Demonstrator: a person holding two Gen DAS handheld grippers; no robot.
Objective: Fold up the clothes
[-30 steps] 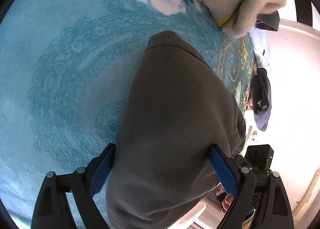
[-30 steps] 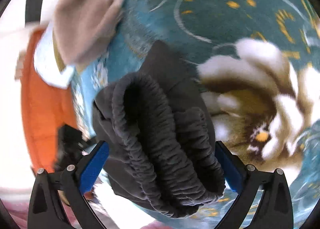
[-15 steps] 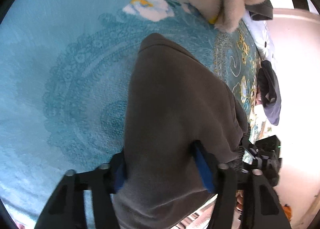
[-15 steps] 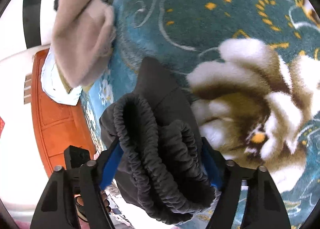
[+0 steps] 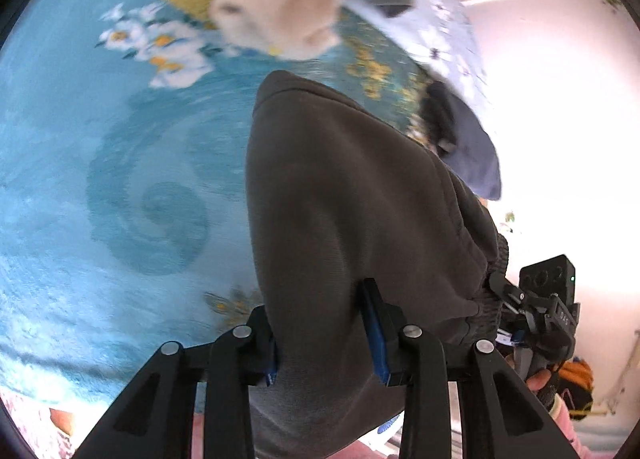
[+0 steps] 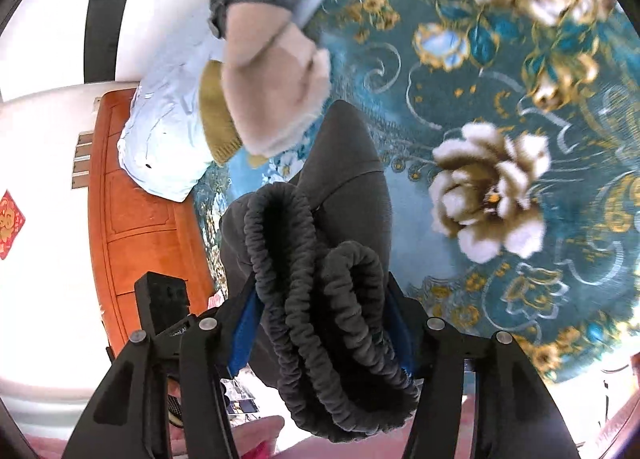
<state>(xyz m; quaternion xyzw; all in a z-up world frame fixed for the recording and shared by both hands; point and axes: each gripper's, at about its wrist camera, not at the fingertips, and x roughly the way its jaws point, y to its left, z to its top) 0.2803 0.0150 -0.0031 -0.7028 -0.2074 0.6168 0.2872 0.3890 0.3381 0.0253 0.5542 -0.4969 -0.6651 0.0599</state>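
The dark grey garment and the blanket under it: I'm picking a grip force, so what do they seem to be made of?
The dark grey garment looks like soft matte knit, perhaps fleece or sweatshirt cotton: fine weave texture, no shine, and a gathered, ribbed elastic waistband. The blanket looks like plush pile fabric, probably synthetic: its printed flowers have fuzzy edges and a slight sheen.
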